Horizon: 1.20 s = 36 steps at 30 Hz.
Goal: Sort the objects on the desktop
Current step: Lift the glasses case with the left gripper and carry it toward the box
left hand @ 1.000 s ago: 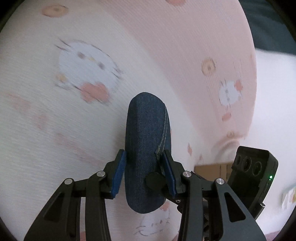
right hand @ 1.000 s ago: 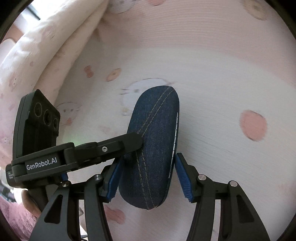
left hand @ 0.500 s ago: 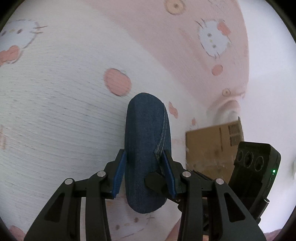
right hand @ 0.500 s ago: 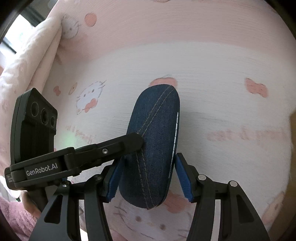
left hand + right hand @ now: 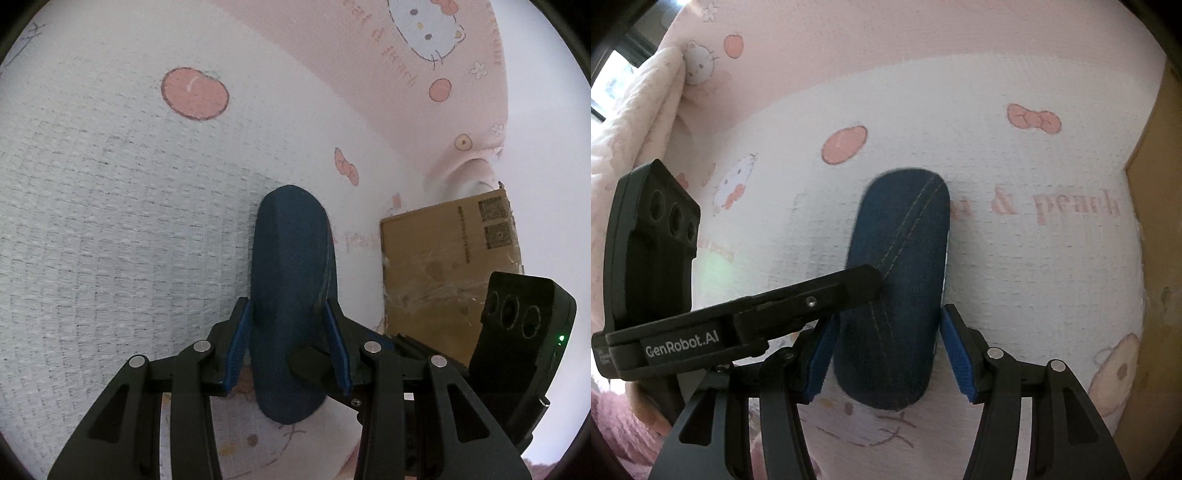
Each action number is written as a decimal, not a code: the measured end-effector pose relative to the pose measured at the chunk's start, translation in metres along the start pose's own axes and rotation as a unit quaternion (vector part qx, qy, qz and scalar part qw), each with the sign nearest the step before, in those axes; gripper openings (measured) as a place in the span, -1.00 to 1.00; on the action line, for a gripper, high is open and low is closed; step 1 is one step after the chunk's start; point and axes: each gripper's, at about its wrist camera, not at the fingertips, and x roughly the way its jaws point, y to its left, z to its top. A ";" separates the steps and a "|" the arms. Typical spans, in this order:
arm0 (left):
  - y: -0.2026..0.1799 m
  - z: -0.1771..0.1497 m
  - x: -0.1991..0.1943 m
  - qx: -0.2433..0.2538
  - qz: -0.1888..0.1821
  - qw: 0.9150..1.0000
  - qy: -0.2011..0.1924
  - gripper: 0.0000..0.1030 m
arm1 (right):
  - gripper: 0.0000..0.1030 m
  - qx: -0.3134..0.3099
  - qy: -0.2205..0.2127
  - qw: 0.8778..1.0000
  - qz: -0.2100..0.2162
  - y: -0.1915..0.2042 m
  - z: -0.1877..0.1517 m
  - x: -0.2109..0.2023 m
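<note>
The denim case [image 5: 291,306] is held by both claws at the same time. The left claw [image 5: 291,345] clamps it with both blue pads [image 5: 240,339] pressing on its sides. In the right wrist view the right claw [image 5: 886,350] stands around the same case; its left pad [image 5: 820,354] touches the denim, while a thin gap shows at the right pad, so I cannot tell if it really grips. The case hangs above a bed sheet [image 5: 110,221] with cartoon cats and peaches. Compared with one second ago, the grip looks the same, but the sheet pattern has shifted. A cardboard box [image 5: 450,266], earlier only a small edge, now fills more of the right side, close to the case. The print is also sharper than before.
</note>
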 end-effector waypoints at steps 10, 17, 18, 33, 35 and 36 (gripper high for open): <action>-0.002 0.016 0.002 -0.004 0.004 1.000 0.020 -0.12 | 0.28 0.016 0.001 1.000 0.025 -0.005 0.011 0.006; 0.006 0.024 0.010 -0.017 -0.004 0.999 0.045 -0.12 | 0.28 0.038 0.012 0.999 0.031 -0.007 0.016 0.022; 0.007 0.024 0.009 -0.018 -0.004 0.999 0.045 -0.12 | 0.30 0.036 0.011 0.999 0.037 -0.007 0.017 0.022; -0.029 0.020 -0.019 0.029 -0.021 0.999 0.011 -0.20 | 0.23 -0.030 -0.023 0.999 -0.010 0.010 0.018 -0.009; -0.041 0.020 -0.030 0.038 -0.029 0.999 -0.002 -0.22 | 0.23 -0.038 -0.037 0.998 -0.013 0.012 0.019 -0.022; -0.047 0.020 -0.036 0.043 -0.034 0.998 -0.009 -0.28 | 0.23 -0.041 -0.049 0.998 -0.014 0.014 0.020 -0.032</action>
